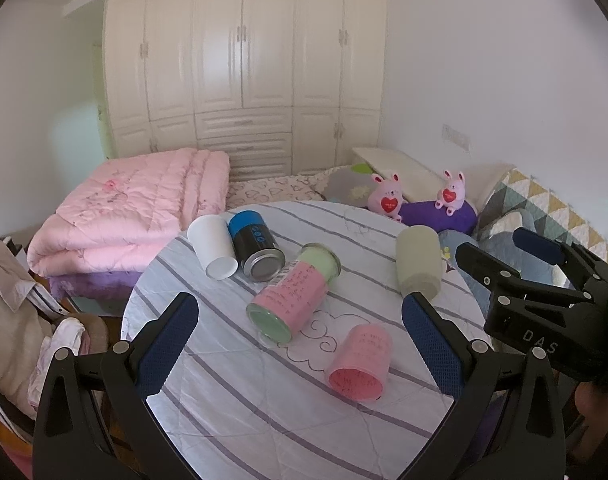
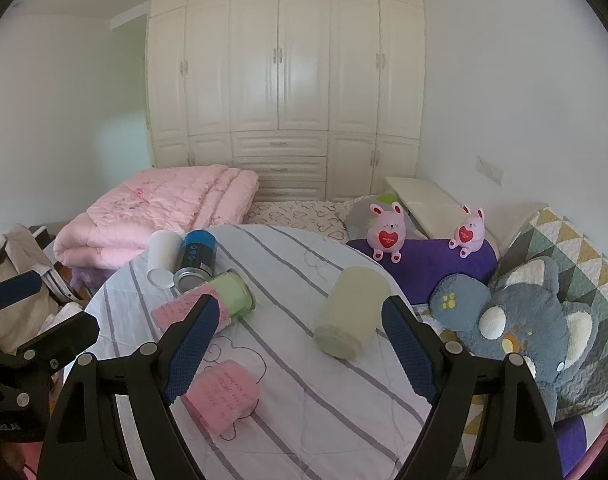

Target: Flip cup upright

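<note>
My left gripper (image 1: 299, 344) and right gripper (image 2: 295, 344) both hang above the round table (image 1: 231, 420) with jaws spread wide, holding nothing. The pale green cup (image 2: 352, 314) lies on its side at the table's right edge (just ahead of my right fingers (image 2: 408, 350)), near the grey plush (image 2: 524, 320).

Soft, even daylight fills both views, brightest on the white wall (image 1: 484, 60) at the upper right; shadows under the cups are faint. Colours look slightly washed and hazy. Fisheye bending curves the wardrobe (image 2: 283, 60), and black vignette cuts every corner
</note>
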The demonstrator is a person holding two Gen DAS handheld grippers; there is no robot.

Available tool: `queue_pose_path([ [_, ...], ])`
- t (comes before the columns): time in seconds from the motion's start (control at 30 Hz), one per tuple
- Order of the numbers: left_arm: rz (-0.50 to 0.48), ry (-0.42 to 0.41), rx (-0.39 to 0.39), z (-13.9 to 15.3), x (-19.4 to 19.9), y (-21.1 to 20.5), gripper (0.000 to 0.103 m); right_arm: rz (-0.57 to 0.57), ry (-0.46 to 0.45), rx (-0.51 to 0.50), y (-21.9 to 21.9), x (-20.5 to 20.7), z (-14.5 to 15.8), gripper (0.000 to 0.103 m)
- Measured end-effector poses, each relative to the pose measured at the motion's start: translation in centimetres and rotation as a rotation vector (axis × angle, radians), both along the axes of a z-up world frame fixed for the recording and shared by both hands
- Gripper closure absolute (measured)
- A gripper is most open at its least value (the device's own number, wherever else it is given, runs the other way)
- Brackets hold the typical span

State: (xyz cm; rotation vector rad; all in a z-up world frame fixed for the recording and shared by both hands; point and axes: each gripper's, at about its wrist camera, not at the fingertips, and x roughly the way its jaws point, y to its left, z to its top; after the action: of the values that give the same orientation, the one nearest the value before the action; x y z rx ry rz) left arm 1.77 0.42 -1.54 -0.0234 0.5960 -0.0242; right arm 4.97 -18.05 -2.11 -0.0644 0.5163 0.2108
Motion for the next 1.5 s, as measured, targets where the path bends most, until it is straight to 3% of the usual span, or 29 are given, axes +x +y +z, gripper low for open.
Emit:
queue_pose_path([
  [0.47, -0.024, 0.049, -0.008, -1.1, 1.5, -0.3, 0.000, -0.042, 0.020, -0.002, -1.4, 0.6, -0.3, 0.018],
  [1.07, -0.034, 0.162, 0.042, -2.8, 4.0, -1.5, 0.000, -0.095, 0.087, 0.037, -4.5, 2.9, -2.2, 0.018],
  [1.5, -0.001, 0.184, 0.055, -3.2, 4.5, -0.7, 0.000, 0.001, 0.175, 0.016, -3.1, 3.8, -4.3, 0.018],
])
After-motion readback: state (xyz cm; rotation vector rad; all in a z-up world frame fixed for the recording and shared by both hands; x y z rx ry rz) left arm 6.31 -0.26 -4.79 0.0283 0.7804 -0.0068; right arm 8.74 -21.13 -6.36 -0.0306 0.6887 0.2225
